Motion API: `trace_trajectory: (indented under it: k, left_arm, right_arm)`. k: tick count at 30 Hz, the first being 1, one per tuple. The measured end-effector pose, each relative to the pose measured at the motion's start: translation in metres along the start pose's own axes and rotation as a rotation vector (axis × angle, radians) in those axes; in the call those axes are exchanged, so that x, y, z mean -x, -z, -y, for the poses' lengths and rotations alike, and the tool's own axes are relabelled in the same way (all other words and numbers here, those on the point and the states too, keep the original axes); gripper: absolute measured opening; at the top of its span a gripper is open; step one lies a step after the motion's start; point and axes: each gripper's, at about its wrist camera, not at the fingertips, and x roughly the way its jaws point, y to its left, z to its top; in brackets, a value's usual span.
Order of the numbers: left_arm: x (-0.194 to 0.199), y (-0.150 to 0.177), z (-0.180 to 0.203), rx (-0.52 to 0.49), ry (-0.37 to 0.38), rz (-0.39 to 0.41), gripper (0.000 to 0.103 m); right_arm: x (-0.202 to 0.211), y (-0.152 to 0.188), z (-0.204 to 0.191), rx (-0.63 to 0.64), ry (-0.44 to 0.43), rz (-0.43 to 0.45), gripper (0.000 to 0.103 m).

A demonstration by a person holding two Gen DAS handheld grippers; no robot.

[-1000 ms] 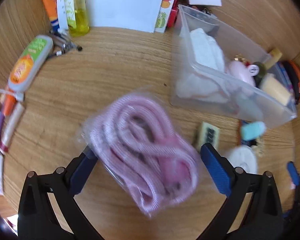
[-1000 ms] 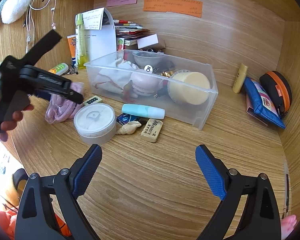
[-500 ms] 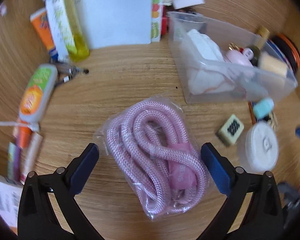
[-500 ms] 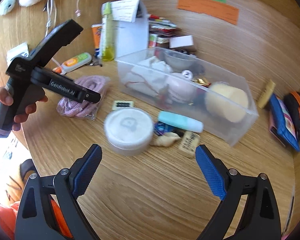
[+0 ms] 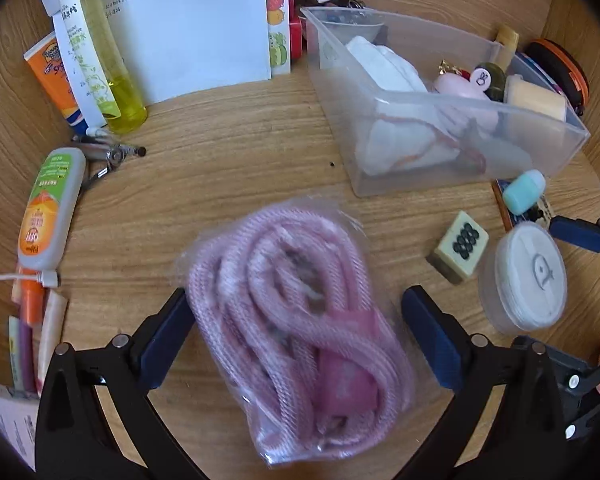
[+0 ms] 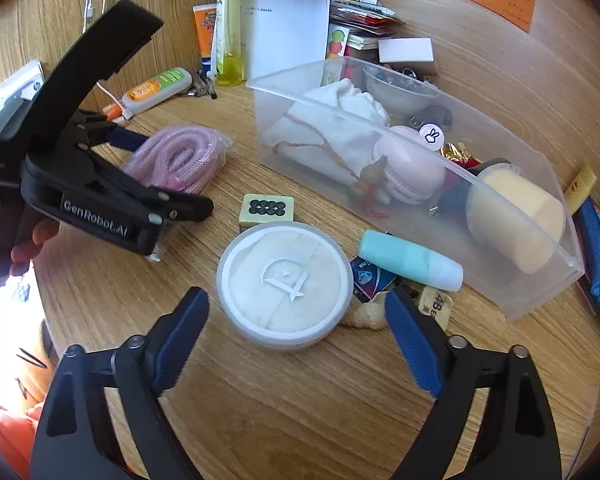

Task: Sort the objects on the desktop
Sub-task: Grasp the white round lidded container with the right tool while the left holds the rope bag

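Observation:
A bagged pink rope (image 5: 300, 324) lies on the wooden desk between the open jaws of my left gripper (image 5: 296, 336); it also shows in the right wrist view (image 6: 178, 158). My right gripper (image 6: 296, 338) is open and empty, its jaws on either side of a round white lidded tub (image 6: 284, 282), also seen in the left wrist view (image 5: 526, 276). A clear plastic bin (image 6: 548, 280) holds a white cloth, a pink case and a cream cup. A mahjong tile (image 6: 266, 208) and a teal tube (image 6: 410, 260) lie beside the tub.
A yellow spray bottle (image 5: 100, 52), orange sunscreen tube (image 5: 50, 76), white paper and a green-orange tube (image 5: 50, 208) stand at the left and back. Pens lie at the far left (image 5: 28, 332). A blue pouch (image 6: 598, 256) lies right of the bin.
My left gripper has moved closer over the pink rope, which now sits between its jaws. My right gripper has advanced toward the white tub, which now lies between its jaws.

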Motion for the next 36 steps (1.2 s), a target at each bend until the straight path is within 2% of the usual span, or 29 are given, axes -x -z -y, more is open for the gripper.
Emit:
trace_trajectory:
  k: [4, 8, 11, 12, 24, 36]
  left_arm:
    - [-0.002, -0.004, -0.006, -0.007, 0.006, 0.033, 0.103]
    - [0.0, -0.002, -0.003, -0.021, 0.009, 0.051, 0.101]
    - [0.005, -0.002, -0.002, -0.036, 0.021, 0.068, 0.084]
    - [0.007, -0.001, -0.001, -0.041, 0.025, 0.081, 0.075]
    - [0.021, 0.013, 0.001, 0.003, 0.03, 0.121, 0.07]
    - [0.059, 0.023, 0.011, 0.005, 0.04, 0.215, 0.069]
  right_arm:
    - [-0.004, -0.003, -0.003, 0.023, 0.021, -0.012, 0.082]
    - [-0.006, -0.004, -0.007, 0.037, 0.003, -0.019, 0.064]
    - [-0.007, -0.004, -0.008, 0.031, 0.001, -0.013, 0.064]
    - [-0.006, -0.004, -0.008, 0.024, -0.002, -0.009, 0.063]
    - [0.023, -0.002, 0.002, -0.009, -0.02, 0.079, 0.063]
    - [0.043, 0.003, 0.017, -0.07, -0.023, 0.12, 0.063]
